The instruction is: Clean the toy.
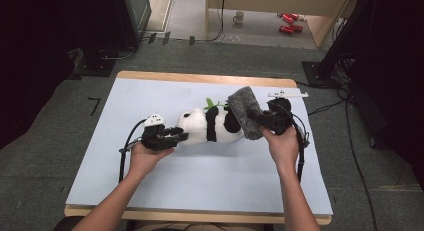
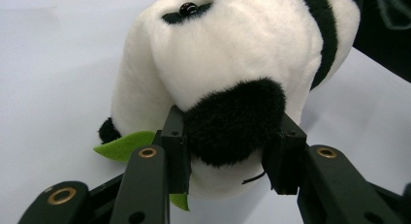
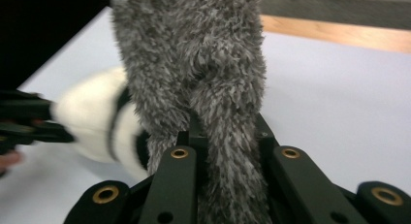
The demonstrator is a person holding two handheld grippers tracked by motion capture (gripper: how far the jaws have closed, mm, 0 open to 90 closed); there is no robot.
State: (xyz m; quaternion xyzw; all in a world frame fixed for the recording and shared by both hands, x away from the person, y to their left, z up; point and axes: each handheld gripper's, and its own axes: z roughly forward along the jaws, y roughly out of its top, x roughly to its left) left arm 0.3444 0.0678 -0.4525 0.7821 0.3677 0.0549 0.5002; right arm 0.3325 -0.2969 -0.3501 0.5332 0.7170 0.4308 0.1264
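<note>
Nearest the person, two forearms come in over the pale blue table cover (image 1: 200, 176), one gripper in each hand. The plush panda (image 1: 212, 125) lies on its side near the middle of the table, its long axis running left to right, head to the left and rump to the right, so each end faces one tool. The left gripper (image 1: 176, 134) sits at the head end and is clenched on a black ear (image 2: 235, 121) of the panda; in the left gripper view the jaws press in on both sides of that dark tuft, with a green felt leaf (image 2: 123, 145) poking out beside them. The right gripper (image 1: 263, 120) is closed on a grey fuzzy cloth (image 1: 245, 112), which stands up from the jaws and leans over the panda's rump, touching it. Since the cloth already meets the right end of the toy, the next move looks like drawing it leftward along the body while the left gripper holds the head steady. The panda is soft, short-piled and rounded, white with black bands; the cloth is shaggier, limp and thick. Farther off lies the table's bare wooden edge (image 1: 200, 78).
</note>
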